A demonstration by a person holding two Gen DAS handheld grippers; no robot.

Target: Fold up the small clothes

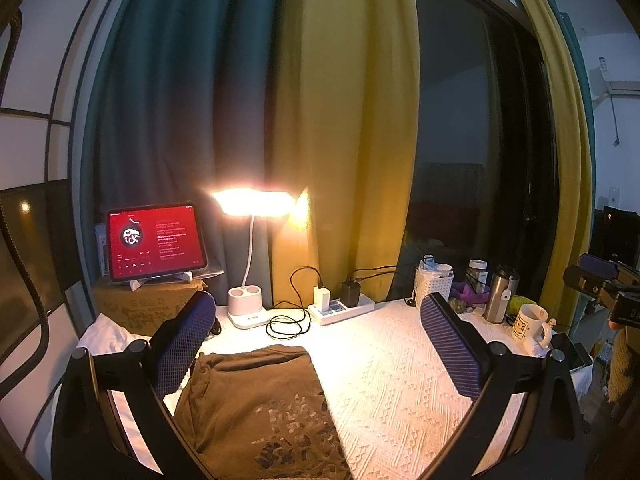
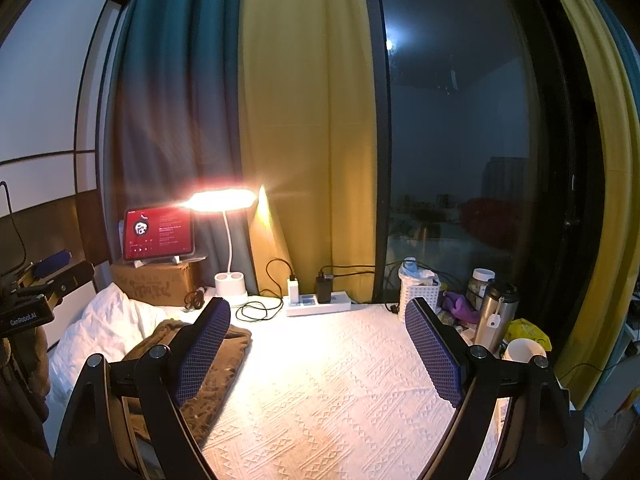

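Note:
A brown garment with a pale print (image 1: 256,408) lies folded on the white textured cloth (image 1: 400,384). In the right wrist view the brown garment (image 2: 224,356) lies at the left, partly behind my left finger. My left gripper (image 1: 320,344) is open and empty, held above the garment's far edge. My right gripper (image 2: 320,344) is open and empty above the bare white cloth (image 2: 336,392), to the right of the garment. Each gripper shows at the edge of the other's view.
At the back stand a lit desk lamp (image 1: 248,272), a tablet with a red screen (image 1: 154,240) on a cardboard box, and a power strip with chargers and cables (image 1: 340,304). A white basket, steel bottle (image 1: 500,296) and mug (image 1: 530,324) stand at right. A white pillow (image 2: 100,324) lies left.

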